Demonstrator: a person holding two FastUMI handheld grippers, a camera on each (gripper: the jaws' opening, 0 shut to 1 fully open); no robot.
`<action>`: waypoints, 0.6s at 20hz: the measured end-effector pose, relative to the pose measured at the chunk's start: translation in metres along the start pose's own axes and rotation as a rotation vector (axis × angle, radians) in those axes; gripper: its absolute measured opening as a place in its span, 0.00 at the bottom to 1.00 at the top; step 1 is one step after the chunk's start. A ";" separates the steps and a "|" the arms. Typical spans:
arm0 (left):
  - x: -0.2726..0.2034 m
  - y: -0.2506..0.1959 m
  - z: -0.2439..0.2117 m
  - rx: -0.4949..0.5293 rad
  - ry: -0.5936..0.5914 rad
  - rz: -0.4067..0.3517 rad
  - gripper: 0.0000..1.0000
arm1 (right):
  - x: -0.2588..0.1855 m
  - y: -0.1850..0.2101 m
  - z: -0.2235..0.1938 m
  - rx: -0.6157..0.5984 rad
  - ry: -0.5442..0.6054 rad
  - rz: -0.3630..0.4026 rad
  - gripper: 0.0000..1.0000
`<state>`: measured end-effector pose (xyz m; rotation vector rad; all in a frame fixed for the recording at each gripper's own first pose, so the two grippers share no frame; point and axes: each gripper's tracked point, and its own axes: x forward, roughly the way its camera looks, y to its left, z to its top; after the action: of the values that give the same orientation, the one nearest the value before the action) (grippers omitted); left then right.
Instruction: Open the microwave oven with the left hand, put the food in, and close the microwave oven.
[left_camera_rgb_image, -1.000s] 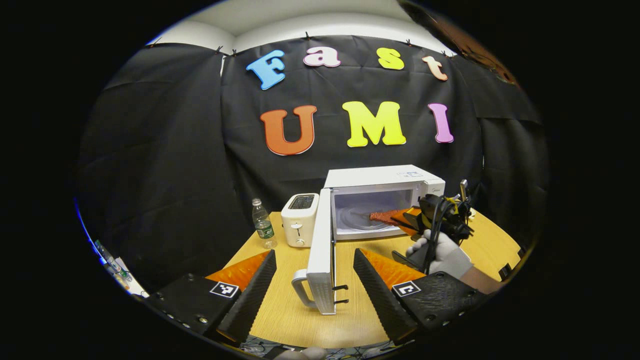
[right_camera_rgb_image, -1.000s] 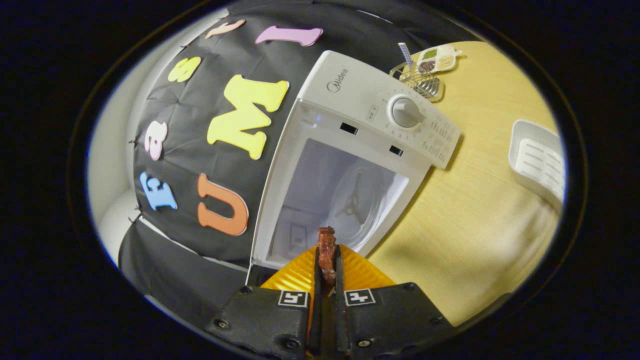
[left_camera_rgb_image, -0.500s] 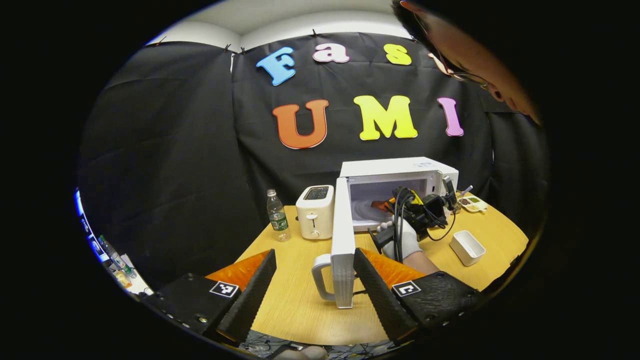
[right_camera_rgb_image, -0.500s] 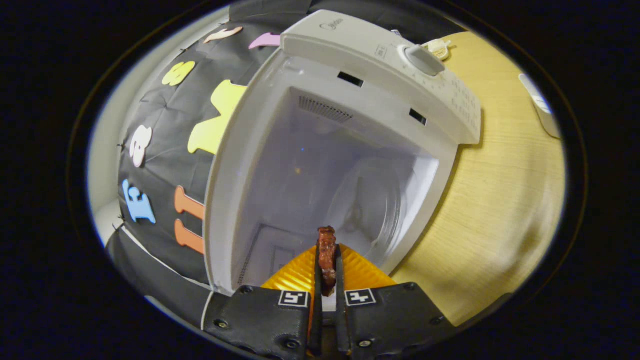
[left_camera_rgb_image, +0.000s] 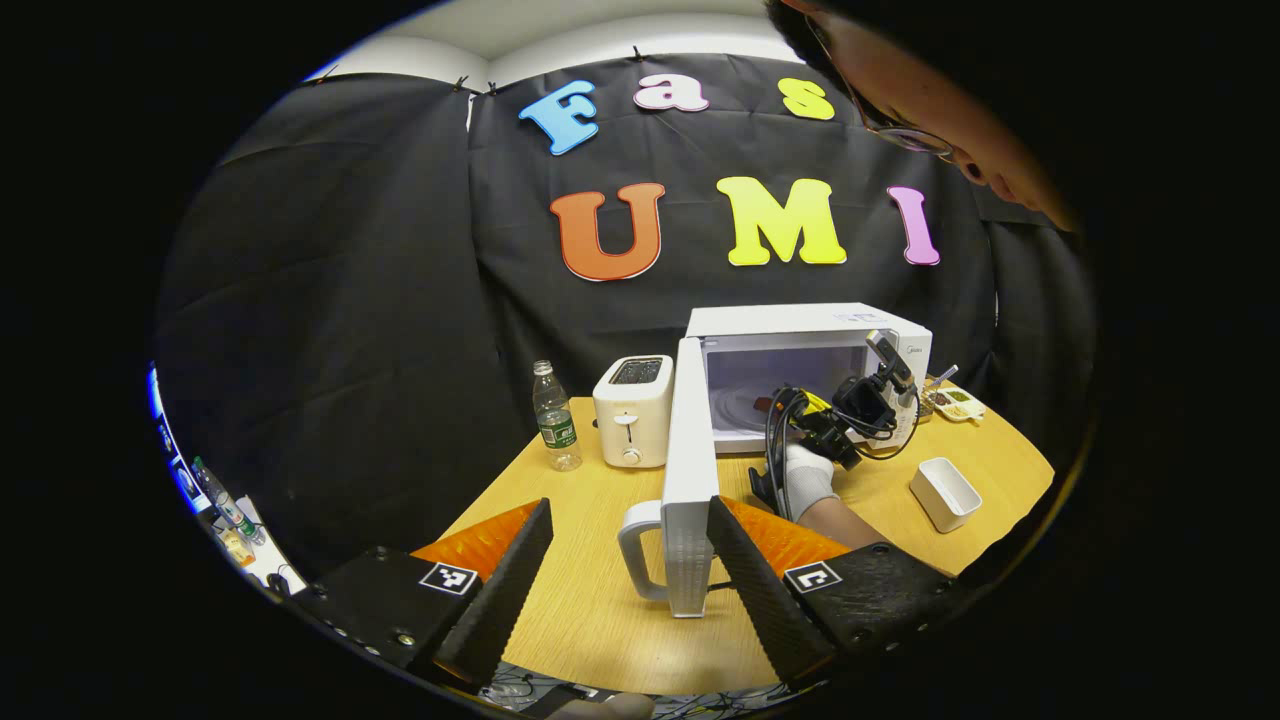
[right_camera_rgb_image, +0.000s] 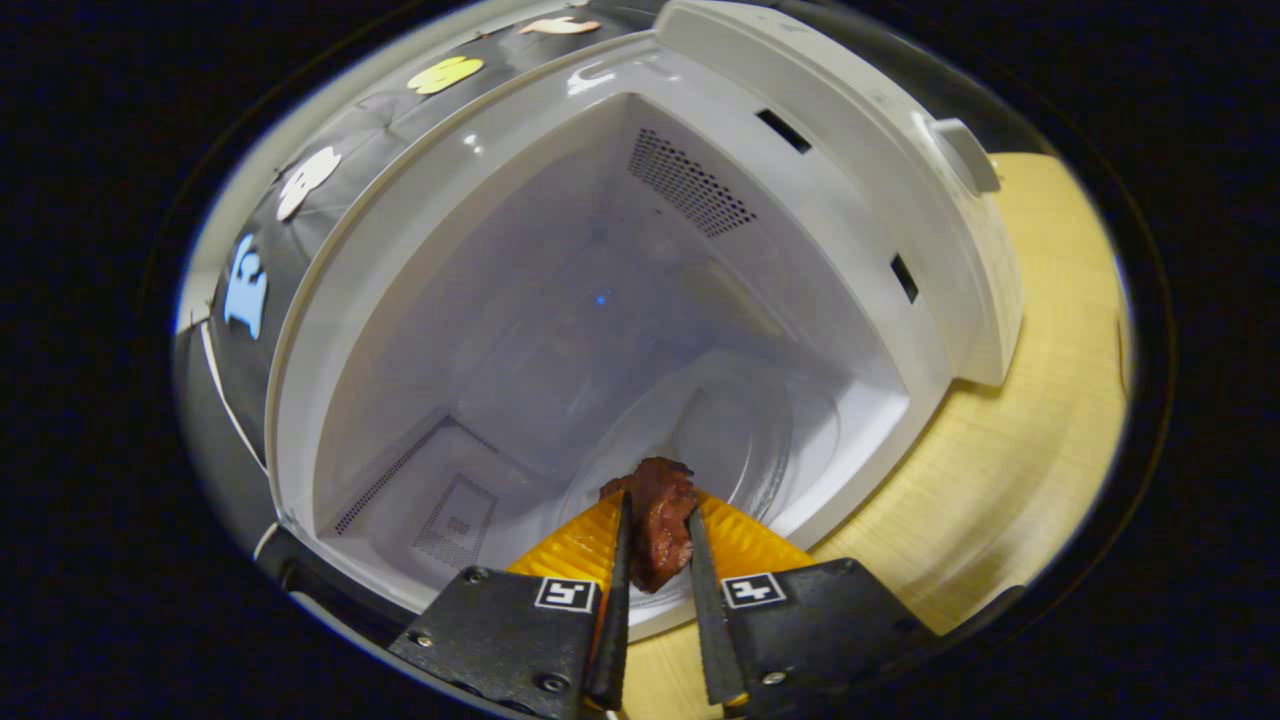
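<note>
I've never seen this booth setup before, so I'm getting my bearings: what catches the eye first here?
The white microwave oven at the back of the wooden table, its door swung wide open. The right gripper reaches into its cavity, a dark reddish piece of food between its fingers. Beside it stand a white toaster and a water bottle.

Left gripper view, back from the table, facing the microwave (left_camera_rgb_image: 810, 375), right gripper view close at its cavity, shared

Microwave (right_camera_rgb_image: 640, 300) cavity open ahead; door (left_camera_rgb_image: 690, 470) edge-on, seemingly between left fingers.
</note>
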<state>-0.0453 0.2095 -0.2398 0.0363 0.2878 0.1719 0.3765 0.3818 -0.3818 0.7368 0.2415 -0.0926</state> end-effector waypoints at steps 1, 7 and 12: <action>0.001 -0.003 0.001 0.004 -0.003 -0.003 0.96 | 0.001 0.000 0.001 -0.059 0.000 -0.009 0.27; 0.006 -0.008 0.008 0.013 -0.023 -0.004 0.95 | -0.002 0.003 0.006 -0.328 0.001 0.001 0.58; 0.008 -0.007 0.012 0.010 -0.036 -0.008 0.96 | -0.014 0.010 0.026 -0.404 -0.030 0.025 0.87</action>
<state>-0.0332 0.2035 -0.2309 0.0482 0.2529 0.1616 0.3696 0.3716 -0.3531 0.3363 0.2134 -0.0291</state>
